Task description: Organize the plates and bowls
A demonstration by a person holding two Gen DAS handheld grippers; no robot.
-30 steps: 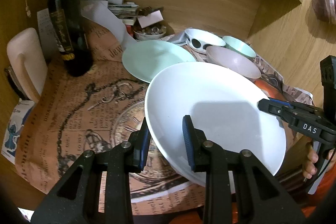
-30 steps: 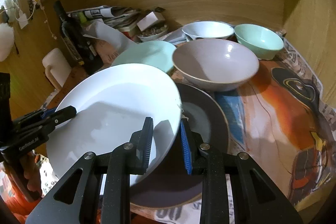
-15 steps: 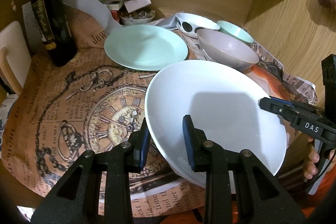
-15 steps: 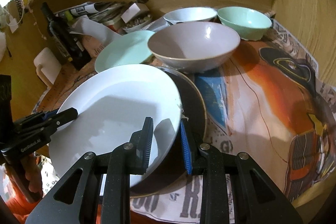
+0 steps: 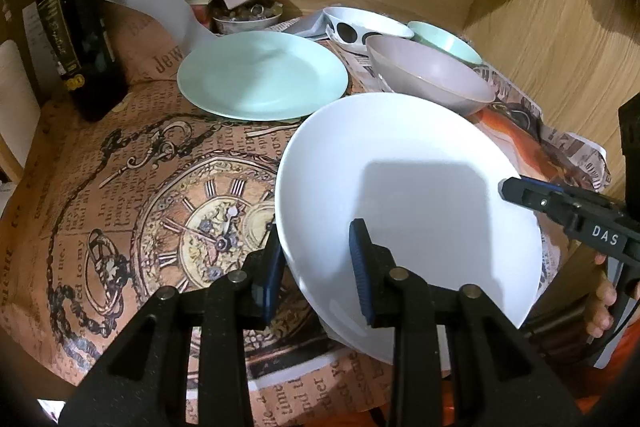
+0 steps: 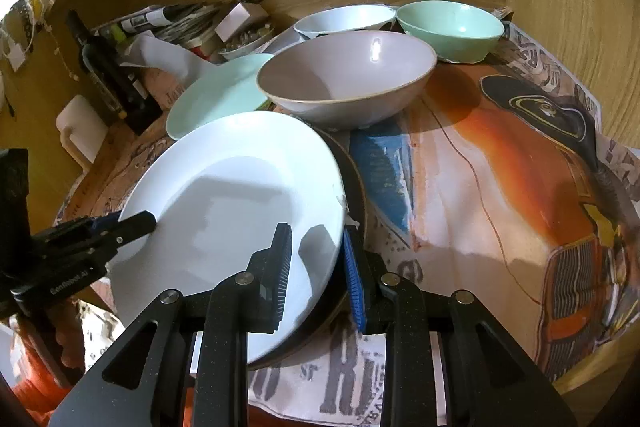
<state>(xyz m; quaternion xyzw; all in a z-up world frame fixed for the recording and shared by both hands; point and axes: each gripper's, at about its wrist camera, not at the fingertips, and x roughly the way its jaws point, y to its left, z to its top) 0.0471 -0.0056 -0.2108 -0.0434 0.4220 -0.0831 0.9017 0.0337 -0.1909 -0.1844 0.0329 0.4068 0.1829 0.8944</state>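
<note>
White plate (image 5: 408, 195): you hold it tilted over the near edge of the table, between your two grippers, above a dark plate (image 6: 356, 187) whose rim shows just beyond its right edge.
Left gripper (image 5: 316, 263): your jaws straddle the plate's near-left rim, one blue pad under it and one on top; clamped on the white plate.
Right gripper (image 6: 316, 263): your jaws bracket the plate's right rim, one pad over the white face and one outside; it grips the white plate too, though whether the dark rim is also caught you cannot tell.
Mint plate (image 5: 262, 75): lies flat behind the white plate, apart from it.
Grey bowl (image 6: 346, 79): stands upright just behind the dark plate, to the right of the mint plate.
White bowl (image 6: 344, 21): behind the grey bowl, with dark spots on its outside.
Mint bowl (image 6: 450, 29): beside the white bowl, toward the right wall.
Bottle (image 5: 76, 27): dark, upright at the far left.
Table cover (image 5: 140, 187): printed paper with a pocket-watch picture on your left.
</note>
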